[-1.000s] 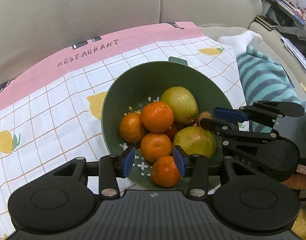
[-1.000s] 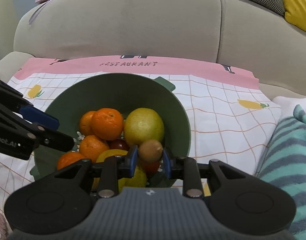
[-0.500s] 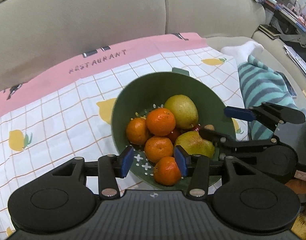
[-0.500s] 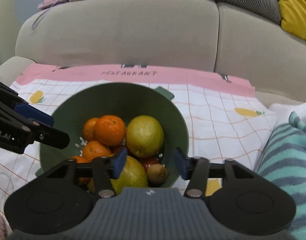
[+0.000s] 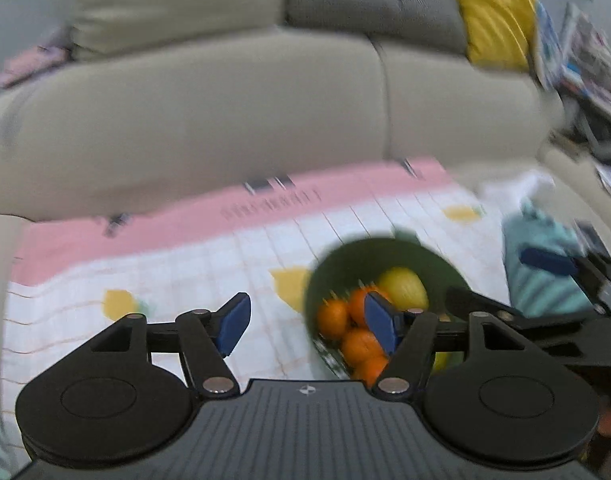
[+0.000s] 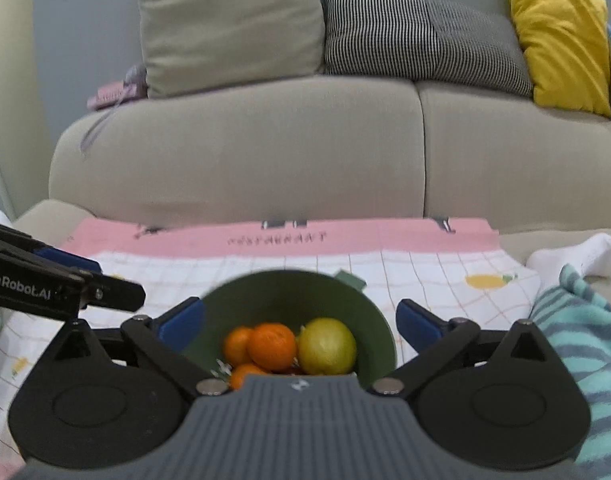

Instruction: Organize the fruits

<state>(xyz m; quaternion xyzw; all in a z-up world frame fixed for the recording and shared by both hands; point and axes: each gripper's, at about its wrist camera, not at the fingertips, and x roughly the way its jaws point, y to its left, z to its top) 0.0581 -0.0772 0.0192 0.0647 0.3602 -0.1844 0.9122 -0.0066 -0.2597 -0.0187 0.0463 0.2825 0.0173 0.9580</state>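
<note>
While nothing is held between its blue pads, the right claw (image 6: 299, 326) is spread wide above the near rim of the green bowl (image 6: 289, 296). Just beyond the claw body, between the two fingers, two oranges (image 6: 271, 346) and a yellow-green pear (image 6: 326, 346) are seen piled in the bowl, with a third orange (image 6: 243, 374) partly hidden under the body's edge. A small handle tab is seen on the bowl's far rim. The bowl is set on a checked cloth (image 6: 425, 276) with a pink band and lemon prints, which is spread over a sofa seat rather than a counter. To the right of the claw a teal striped towel (image 6: 577, 332) and a white sock (image 6: 581, 256) are seen; beyond, a beige sofa (image 6: 241, 148) with beige, striped and yellow cushions is shown.

The left claw (image 5: 305, 326) is likewise spread wide and empty, though its view is blurred by motion. The bowl (image 5: 369, 252) is found ahead and to the right of it, partly behind the right pad, with oranges (image 5: 333, 316) and the pear (image 5: 403, 290) inside. Bare cloth (image 5: 185, 268) is seen between and left of the pads. The right claw's fingers are seen at the far right edge of this view, and the left claw's fingers at the left edge of the right view.
</note>
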